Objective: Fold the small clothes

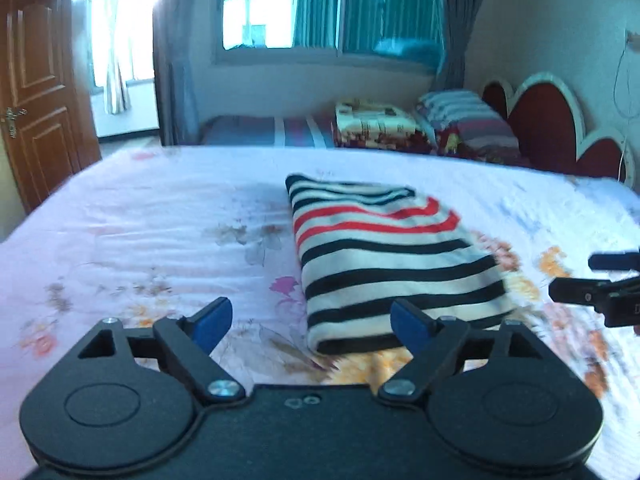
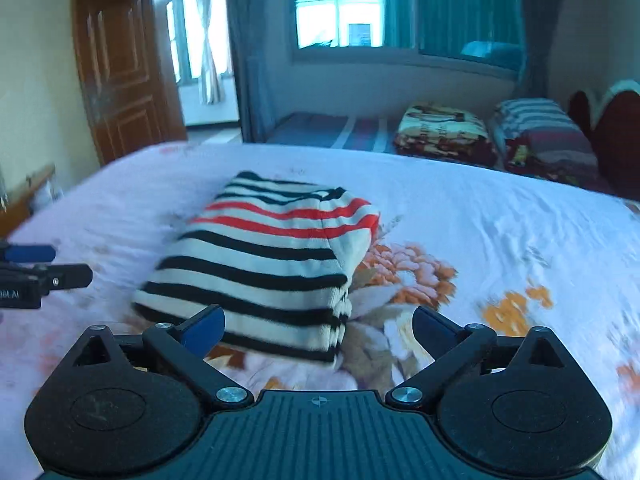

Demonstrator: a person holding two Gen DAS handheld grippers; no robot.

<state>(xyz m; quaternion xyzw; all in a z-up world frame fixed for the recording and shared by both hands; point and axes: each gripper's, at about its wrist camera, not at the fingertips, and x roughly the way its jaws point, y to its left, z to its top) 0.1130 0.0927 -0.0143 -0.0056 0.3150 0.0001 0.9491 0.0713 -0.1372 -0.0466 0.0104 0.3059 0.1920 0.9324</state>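
Observation:
A small striped garment point(image 1: 384, 256), white with black and red stripes, lies folded into a neat rectangle on the floral bed sheet point(image 1: 160, 220). It also shows in the right wrist view point(image 2: 264, 256). My left gripper point(image 1: 310, 322) is open and empty, just in front of the garment's near left corner. My right gripper point(image 2: 320, 324) is open and empty, just in front of the garment's near right corner. Each gripper shows at the edge of the other's view: the right gripper point(image 1: 600, 280) and the left gripper point(image 2: 40, 268).
A second bed point(image 1: 280, 130) with folded blankets point(image 1: 372, 122) and pillows stands behind, with a red headboard point(image 1: 560, 124) at the right. A wooden door point(image 1: 40, 92) is at the left. Windows with curtains point(image 1: 336, 4) are at the back.

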